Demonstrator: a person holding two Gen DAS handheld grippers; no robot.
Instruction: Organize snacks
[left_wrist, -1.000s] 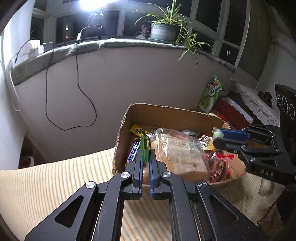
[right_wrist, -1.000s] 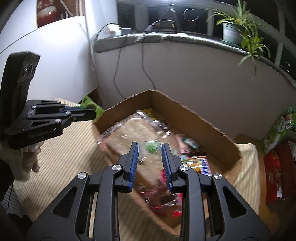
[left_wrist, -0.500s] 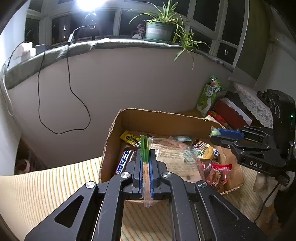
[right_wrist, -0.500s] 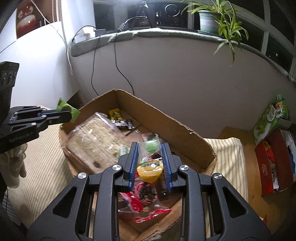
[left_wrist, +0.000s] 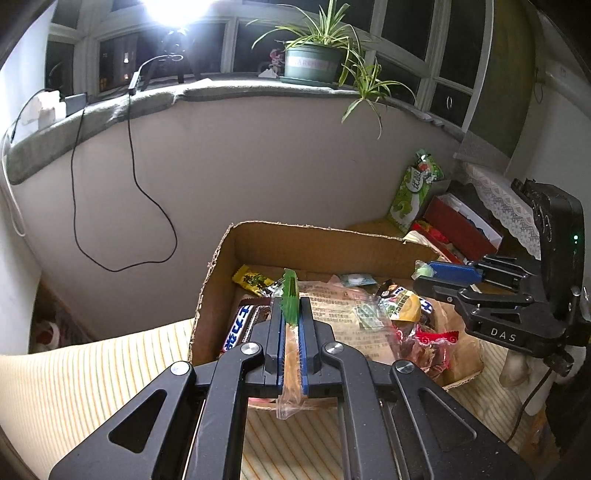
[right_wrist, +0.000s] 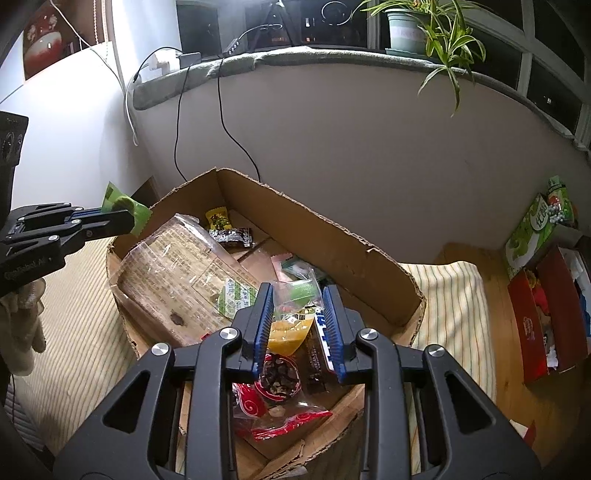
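Above the box, the right tool has drifted back, jaws apart and empty over the loose snacks. Left tool still pinches a green packet, so its placement is pending.

You get strong glare from a bright white lamp above the dark night windows in the left wrist view. The room is otherwise dim but sharp. Fisheye bending curves the grey stone windowsill, with black vignetted corners.
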